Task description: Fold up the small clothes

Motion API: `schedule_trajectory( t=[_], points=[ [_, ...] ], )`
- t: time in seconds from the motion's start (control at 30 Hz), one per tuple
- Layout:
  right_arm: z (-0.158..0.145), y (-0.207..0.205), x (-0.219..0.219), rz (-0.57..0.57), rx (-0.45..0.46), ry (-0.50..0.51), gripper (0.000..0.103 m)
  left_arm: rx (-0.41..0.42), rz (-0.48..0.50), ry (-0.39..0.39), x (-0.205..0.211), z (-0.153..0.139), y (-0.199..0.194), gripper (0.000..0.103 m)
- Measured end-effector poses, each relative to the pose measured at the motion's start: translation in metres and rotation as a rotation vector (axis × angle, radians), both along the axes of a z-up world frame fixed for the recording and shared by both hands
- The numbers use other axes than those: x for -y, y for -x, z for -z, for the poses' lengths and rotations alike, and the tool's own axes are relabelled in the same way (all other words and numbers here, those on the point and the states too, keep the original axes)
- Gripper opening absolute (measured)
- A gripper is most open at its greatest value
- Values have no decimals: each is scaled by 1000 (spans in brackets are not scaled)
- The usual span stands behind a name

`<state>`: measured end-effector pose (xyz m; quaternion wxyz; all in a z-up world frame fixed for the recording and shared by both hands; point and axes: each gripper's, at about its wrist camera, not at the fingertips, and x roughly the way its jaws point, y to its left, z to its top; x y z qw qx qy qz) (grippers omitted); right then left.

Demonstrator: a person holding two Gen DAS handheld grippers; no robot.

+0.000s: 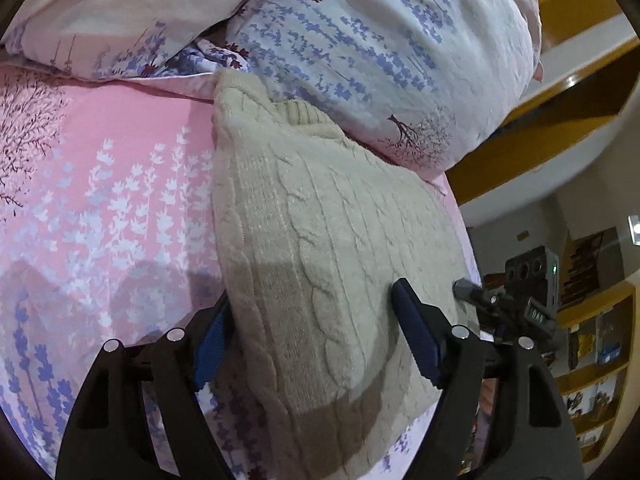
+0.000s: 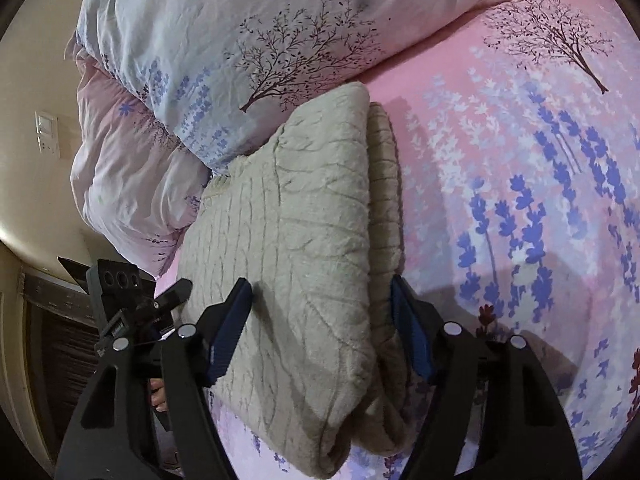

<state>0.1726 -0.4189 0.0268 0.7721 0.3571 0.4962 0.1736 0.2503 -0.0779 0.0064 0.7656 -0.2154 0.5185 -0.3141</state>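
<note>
My left gripper (image 1: 310,320) jaws stand wide, gripping nothing, straddling the folded beige sweater (image 1: 320,220). My right gripper (image 2: 320,320) likewise gapes over its near edge, pads clear. Sweater lies ahead on the pink bedsheet (image 2: 500,160), crumpled duvet (image 1: 380,40) beyond.

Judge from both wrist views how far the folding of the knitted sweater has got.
Done: the beige cable-knit sweater lies as a folded, layered bundle on the pink bedsheet, beside the duvet. In hand: nothing; the left gripper and right gripper straddle the bundle with open jaws. Left: perhaps tidying the loose ribbed edge; no other small clothes are visible.
</note>
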Motion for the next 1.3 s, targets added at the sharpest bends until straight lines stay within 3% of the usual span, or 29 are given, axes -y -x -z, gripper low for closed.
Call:
schedule_trajectory(
  t=[0.07, 0.13, 0.27, 0.4, 0.5, 0.73, 0.9, 1.0, 1.07, 1.13, 1.2, 1.3],
  points=[
    [-2, 0, -6, -4, 6, 27, 68, -13, -15, 23, 1, 3, -3, 72],
    [1, -1, -11, -18, -9, 36, 41, -45, -30, 68, -2, 7, -5, 63],
    [3, 6, -10, 10, 16, -28, 34, -74, -48, 142, -16, 11, -3, 46],
    [-12, 12, -16, 14, 68, -52, 32, -48, -18, 161, -26, 0, 2, 41],
    [-31, 13, -39, -31, 115, -48, 31, -1, -8, 140, -41, -15, 11, 40],
    [-50, 14, -122, -204, 211, 6, 30, 91, -74, 71, -125, -41, 52, 41],
    [-39, 21, -177, -292, 207, 64, 30, 91, -127, -11, -176, -29, 70, 41],
    [-25, 22, -187, -263, 178, 117, 33, 34, -154, -21, -185, -8, 65, 47],
    [-14, 21, -182, -231, 130, 86, 40, 16, -177, 9, -190, 0, 64, 56],
    [-13, 23, -177, -215, 106, 107, 56, 27, -185, -15, -190, -6, 66, 59],
    [-25, 30, -165, -162, 142, 172, 58, 82, -213, -88, -191, -20, 73, 63],
    [-67, 48, -151, -21, 320, 281, 55, 224, -272, -187, -192, -46, 91, 63]
  ],
)
